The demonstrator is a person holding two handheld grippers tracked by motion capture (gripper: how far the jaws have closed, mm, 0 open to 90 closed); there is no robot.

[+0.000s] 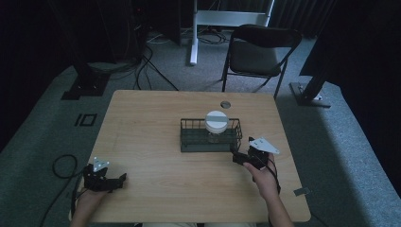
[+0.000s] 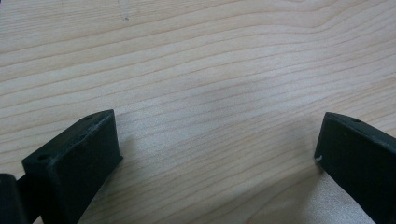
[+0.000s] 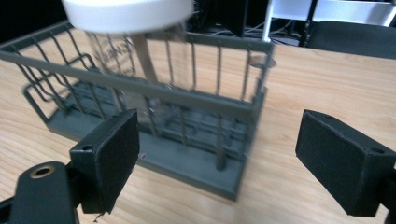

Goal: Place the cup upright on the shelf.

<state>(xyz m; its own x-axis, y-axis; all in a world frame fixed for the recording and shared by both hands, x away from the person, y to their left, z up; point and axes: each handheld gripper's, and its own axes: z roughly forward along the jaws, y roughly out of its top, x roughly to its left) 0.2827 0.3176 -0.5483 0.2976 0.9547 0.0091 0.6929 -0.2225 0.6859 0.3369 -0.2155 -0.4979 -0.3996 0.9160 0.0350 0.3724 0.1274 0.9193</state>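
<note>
A person is sitting at the near side of a wooden table and is holding a gripper in each hand. A dark wire basket is standing near the middle of the table, a little toward 3 o'clock from the centre, and a clear jar with a white lid is standing upright inside it, in its right half. The right gripper is resting just beside the basket, at about 4 o'clock from it, near its front right corner. In the right gripper view its jaws are standing wide apart with nothing between them, and they are pointing at the basket; the jar is showing behind the wires at about 11 o'clock, with the lid at the top edge. The left gripper is lying far from the basket, at about 7 o'clock on the table, near the front edge. In the left gripper view its jaws are also spread wide, and the bare wood of the table is lying between them. A black folding chair is standing on the grey floor beyond the table, at about 1 o'clock.
</note>
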